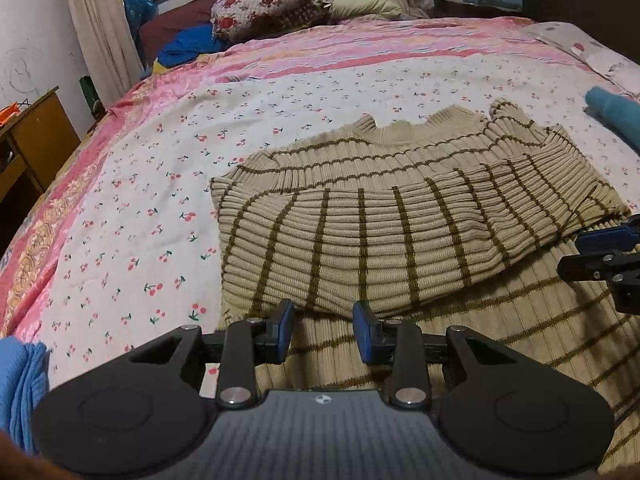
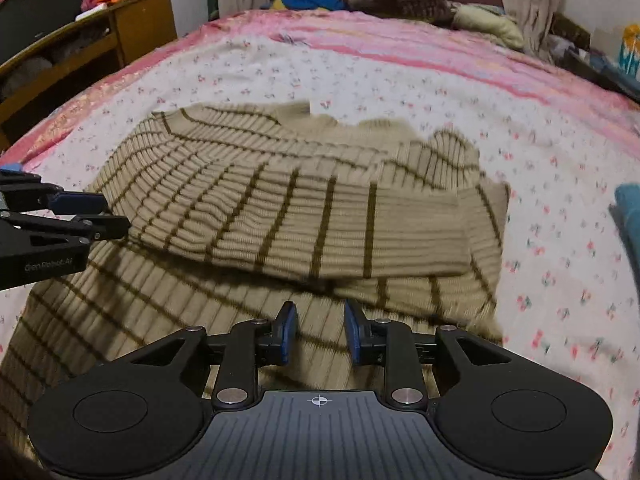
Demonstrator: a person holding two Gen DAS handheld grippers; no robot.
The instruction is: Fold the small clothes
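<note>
A beige ribbed sweater with thin brown stripes lies flat on the bed, one sleeve folded across its body. My left gripper hovers over the sweater's lower left part, near the folded sleeve's edge. Its blue pads stand apart with only fabric lying below them. My right gripper hangs over the lower right part, jaws apart, nothing pinched. Each gripper shows in the other's view: the right gripper at the right edge, the left gripper at the left edge.
The cherry-print bedspread has a pink border. A light blue cloth lies at the near left and a teal item to the right. Floral pillows sit at the head. A wooden desk stands beside the bed.
</note>
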